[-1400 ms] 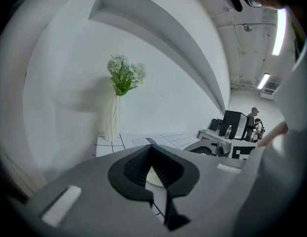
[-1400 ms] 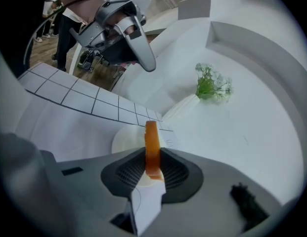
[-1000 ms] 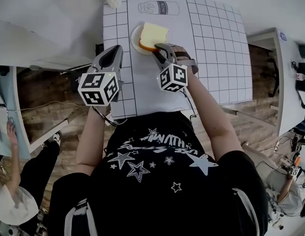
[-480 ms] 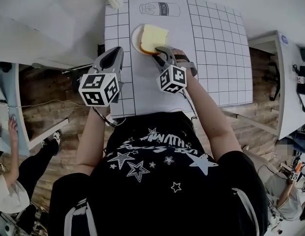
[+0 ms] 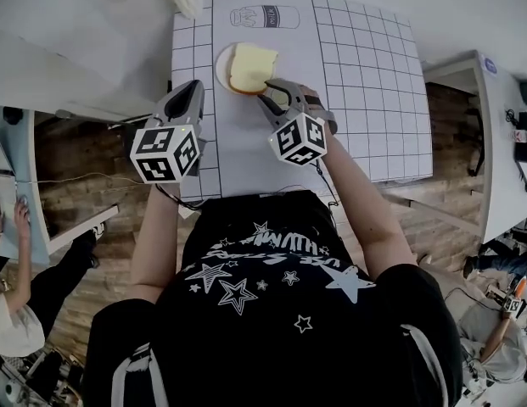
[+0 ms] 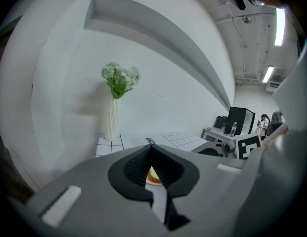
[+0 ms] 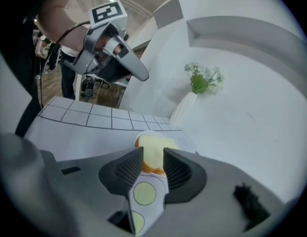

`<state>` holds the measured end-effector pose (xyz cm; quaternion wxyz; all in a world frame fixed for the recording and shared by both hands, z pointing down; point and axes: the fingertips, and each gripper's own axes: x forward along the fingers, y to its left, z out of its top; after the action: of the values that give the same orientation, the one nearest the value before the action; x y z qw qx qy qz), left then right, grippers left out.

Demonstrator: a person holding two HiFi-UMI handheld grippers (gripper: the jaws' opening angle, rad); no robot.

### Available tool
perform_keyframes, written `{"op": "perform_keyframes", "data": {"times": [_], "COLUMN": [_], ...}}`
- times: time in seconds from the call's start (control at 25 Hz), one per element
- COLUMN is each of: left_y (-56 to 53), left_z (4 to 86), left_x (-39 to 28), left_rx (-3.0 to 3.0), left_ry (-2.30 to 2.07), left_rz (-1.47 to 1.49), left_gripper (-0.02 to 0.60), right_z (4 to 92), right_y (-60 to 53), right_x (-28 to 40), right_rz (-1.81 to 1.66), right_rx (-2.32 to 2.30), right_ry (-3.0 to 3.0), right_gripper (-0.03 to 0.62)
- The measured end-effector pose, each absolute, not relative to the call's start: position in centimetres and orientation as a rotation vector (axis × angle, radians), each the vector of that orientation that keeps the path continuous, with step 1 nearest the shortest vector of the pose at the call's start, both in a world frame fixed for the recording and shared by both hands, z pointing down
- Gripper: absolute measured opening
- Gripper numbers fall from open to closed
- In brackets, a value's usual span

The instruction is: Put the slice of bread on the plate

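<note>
- Right claw (image 5: 270,94) (image 7: 153,154) comes nearest; its jaws stand apart and have just been opening; nothing is pinched between them, and the pads press on no crust
- Left claw (image 5: 192,91) (image 6: 151,149) hangs off to the left of the right claw, about level with it; its jaws are closed together on nothing, so it seems to play no part in this step
- Slice of bread (image 5: 251,66) (image 7: 154,143) lies just beyond the right claw's tips, in line with the gap between the jaws; it is flat and free of both claws
- Plate (image 5: 221,64) sits under the slice, just ahead of those tips; its white rim shows on the side away from the right claw; by my reading the placing itself is done, since the bread rests on the plate with the claw let go; what is left is only to draw the right claw back clear without nudging the slice
- Milk carton drawing (image 5: 265,16) lies past the plate, straight on from the claws, printed on the gridded sheet (image 5: 365,75)
- Vase of flowers (image 7: 202,80) (image 6: 118,80) stands farthest, beyond the sheet and to the left claw's side
</note>
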<state>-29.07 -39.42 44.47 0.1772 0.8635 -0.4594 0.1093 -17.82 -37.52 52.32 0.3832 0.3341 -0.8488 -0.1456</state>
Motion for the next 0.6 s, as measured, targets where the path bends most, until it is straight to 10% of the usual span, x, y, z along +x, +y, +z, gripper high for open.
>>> {"op": "perform_keyframes", "data": {"times": [0.6], "left_y": [-35.6], "left_z": [40.8], "left_x": [-18.9], "left_rx": [2.473], "left_ry": [-1.385], "left_rz": [0.268], "left_gripper": [0.009], "right_z": [42.7], "right_y": [-34.6], "right_x": [-8.5], "right_rz": [-0.315], "right_rx": [0.993], "right_ry": [-2.434], "right_gripper": [0.047]}}
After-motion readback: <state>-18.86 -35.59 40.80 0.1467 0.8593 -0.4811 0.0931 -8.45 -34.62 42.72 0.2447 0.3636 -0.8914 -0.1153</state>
